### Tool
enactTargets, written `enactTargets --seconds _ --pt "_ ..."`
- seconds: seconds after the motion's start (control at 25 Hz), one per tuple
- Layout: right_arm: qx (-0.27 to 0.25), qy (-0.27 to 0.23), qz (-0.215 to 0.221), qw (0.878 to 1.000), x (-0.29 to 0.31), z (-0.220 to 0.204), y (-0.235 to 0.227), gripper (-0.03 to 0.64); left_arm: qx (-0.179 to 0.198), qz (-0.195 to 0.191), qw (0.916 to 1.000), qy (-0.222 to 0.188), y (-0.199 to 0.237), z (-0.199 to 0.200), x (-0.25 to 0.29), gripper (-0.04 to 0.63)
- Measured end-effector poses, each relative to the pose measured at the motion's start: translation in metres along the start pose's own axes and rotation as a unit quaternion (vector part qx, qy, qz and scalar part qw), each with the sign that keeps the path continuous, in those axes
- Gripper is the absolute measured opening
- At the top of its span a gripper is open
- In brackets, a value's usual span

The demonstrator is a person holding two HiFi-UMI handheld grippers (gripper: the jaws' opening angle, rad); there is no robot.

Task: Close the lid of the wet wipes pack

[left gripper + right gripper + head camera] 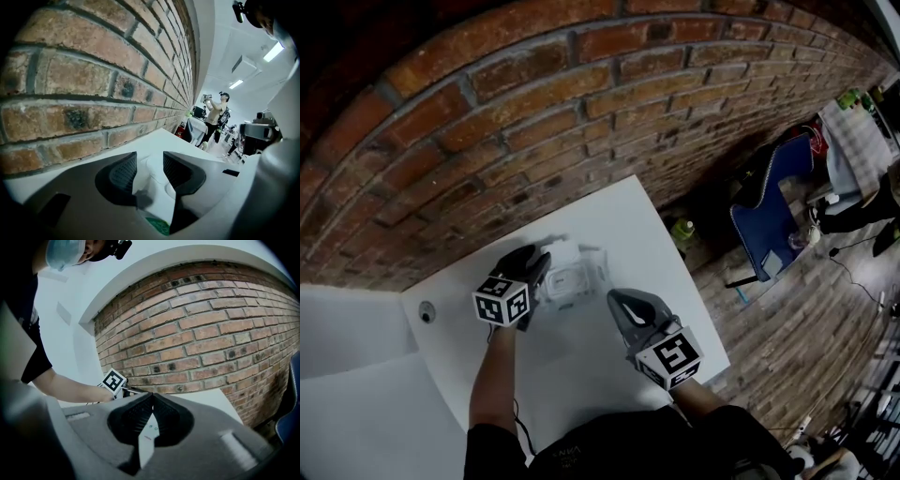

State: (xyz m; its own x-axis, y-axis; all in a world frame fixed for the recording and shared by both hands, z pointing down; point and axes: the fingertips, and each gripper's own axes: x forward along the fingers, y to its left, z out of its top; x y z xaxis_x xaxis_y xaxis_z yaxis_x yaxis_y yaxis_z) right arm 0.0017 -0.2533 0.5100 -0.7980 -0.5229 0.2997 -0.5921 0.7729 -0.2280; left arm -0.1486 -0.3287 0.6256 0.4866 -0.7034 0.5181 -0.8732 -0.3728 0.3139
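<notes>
Our left forearm (492, 375) reaches across the white table (666, 281), the left gripper (542, 267) tipped downward with its jaws spread wide either side of the wipes pack (572, 281) — not pressing it. Further right, the right gripper (617, 300) lies nearly level — jaws pinched together on the pack's thin white edge.

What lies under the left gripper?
The wet wipes pack, white with a green patch, lies under the left gripper, between its open jaws. The gripper covers the pack's left end; whether the pack is closed cannot be made out.
</notes>
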Motion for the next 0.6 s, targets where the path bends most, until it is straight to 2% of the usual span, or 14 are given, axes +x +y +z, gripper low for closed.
enactTargets --seconds 0.28,0.6 --pt "0.000 -0.002 -0.008 1.000 0.000 -0.001 -0.007 -0.002 -0.021 -0.017 0.9993 0.025 0.009 0.002 0.010 0.173" --pt "0.001 -0.002 -0.011 1.000 0.002 -0.004 -0.010 -0.002 -0.012 -0.070 0.9928 0.096 0.001 -0.011 0.017 0.183"
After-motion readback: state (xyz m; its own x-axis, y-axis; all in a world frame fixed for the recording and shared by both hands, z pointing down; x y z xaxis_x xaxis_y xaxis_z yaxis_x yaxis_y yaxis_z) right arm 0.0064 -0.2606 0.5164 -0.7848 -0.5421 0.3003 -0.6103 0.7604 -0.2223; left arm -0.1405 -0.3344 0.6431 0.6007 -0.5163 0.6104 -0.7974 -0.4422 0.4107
